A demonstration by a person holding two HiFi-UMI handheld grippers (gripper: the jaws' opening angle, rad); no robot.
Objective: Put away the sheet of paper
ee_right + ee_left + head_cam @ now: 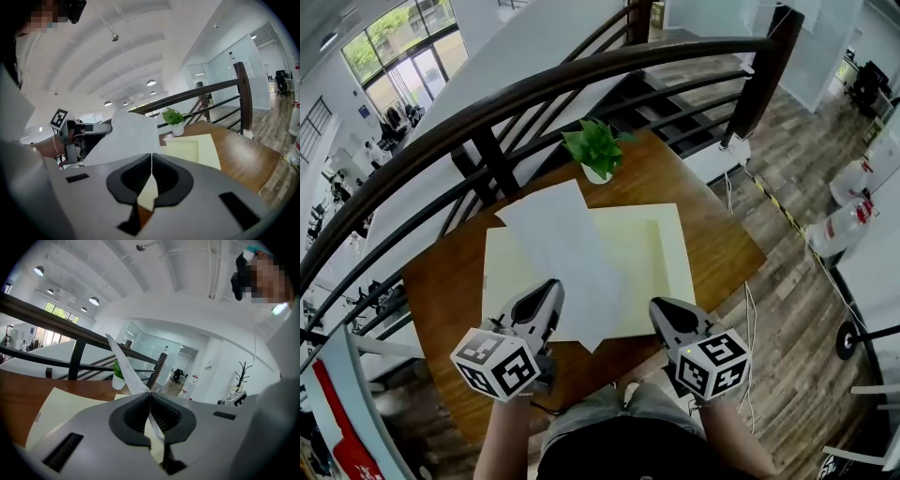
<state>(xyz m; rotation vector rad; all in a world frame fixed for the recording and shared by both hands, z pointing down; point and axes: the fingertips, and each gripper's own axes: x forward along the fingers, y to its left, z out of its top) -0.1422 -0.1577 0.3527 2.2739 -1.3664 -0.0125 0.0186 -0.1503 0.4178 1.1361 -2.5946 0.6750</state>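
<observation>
Closest in, at about 7 and 5 o'clock in the head view, sit the two grippers. The left gripper (551,287) has its jaws clamped on the near edge of the sheet of paper (562,244). The right gripper (662,307) has its jaws pressed together. A sliver of cream shows under them, but I cannot tell whether they pinch anything.

The wooden table (722,234) fills the middle of the view. An open cream folder (661,262) lies flat on it. The white sheet lies slanted across the folder, from the left gripper toward 12 o'clock, with its far corner reaching past the folder's top edge. A small potted plant (595,150) stands at 12 o'clock, just beyond that corner.

The sheet is probably about to be squared up inside the folder. To do that well, keep the left grip firm and turn the sheet until its edges run parallel with the folder. Lower it flat so that no corner overhangs, and steady the folder with the right gripper.
</observation>
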